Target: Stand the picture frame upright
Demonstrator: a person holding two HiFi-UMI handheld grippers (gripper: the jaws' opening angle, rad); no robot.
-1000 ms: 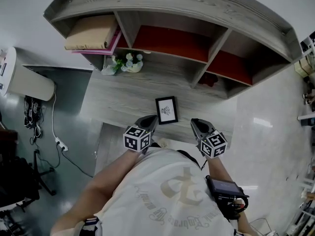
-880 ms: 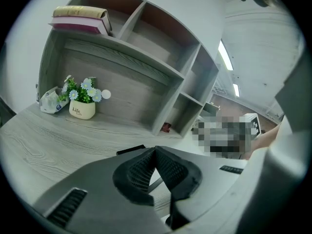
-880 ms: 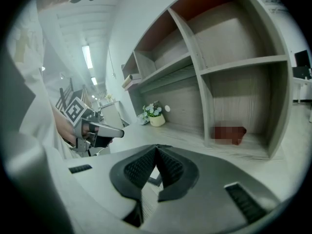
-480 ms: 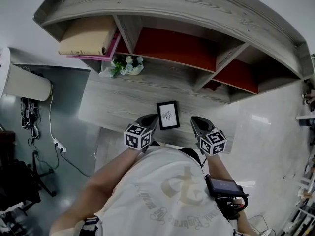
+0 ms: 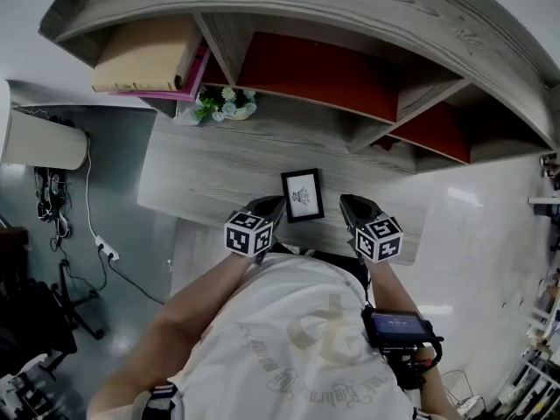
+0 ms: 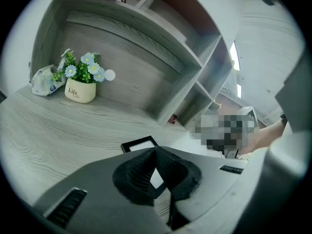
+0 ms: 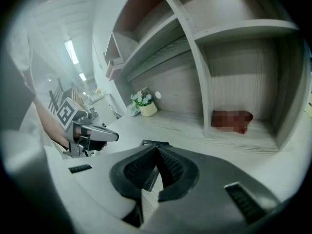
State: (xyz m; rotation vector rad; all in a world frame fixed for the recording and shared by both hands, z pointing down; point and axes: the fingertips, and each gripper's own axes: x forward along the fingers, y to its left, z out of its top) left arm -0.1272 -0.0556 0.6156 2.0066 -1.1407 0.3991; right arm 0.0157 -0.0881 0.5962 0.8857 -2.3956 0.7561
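**Frame flat on the desk, both claws closed and empty on either side of it**

The picture frame [image 5: 302,194] has a thin black border round a white mount with a small dark drawing in the middle. It lies flat, face up, on the grey wood-grain desk [image 5: 219,173], between the two claws and just ahead of their tips. In the left gripper view a corner of the frame [image 6: 140,144] shows just beyond the jaw tips. In the right gripper view only its dark edge [image 7: 155,143] shows above them. Whether either claw touches it cannot be told.

Well beyond the left gripper [image 5: 274,204], against the back panel, stands a cream flower pot [image 6: 81,88] with blue and white blooms. A crumpled white packet [image 6: 44,79] lies just beside the pot, on the side away from the frame. A shelf unit [image 5: 350,7] with red-backed compartments rises over the far side of the desk, and a tan box [image 5: 144,55] rests in the compartment above the pot. Nothing lies between the claws and the frame.

The left gripper's jaws are pressed together with nothing between them, and so are those of the right gripper [image 5: 347,204]. Both claws slant forward and down toward the desk, their marker cubes toward the person, with bare forearms running back to a white printed shirt.
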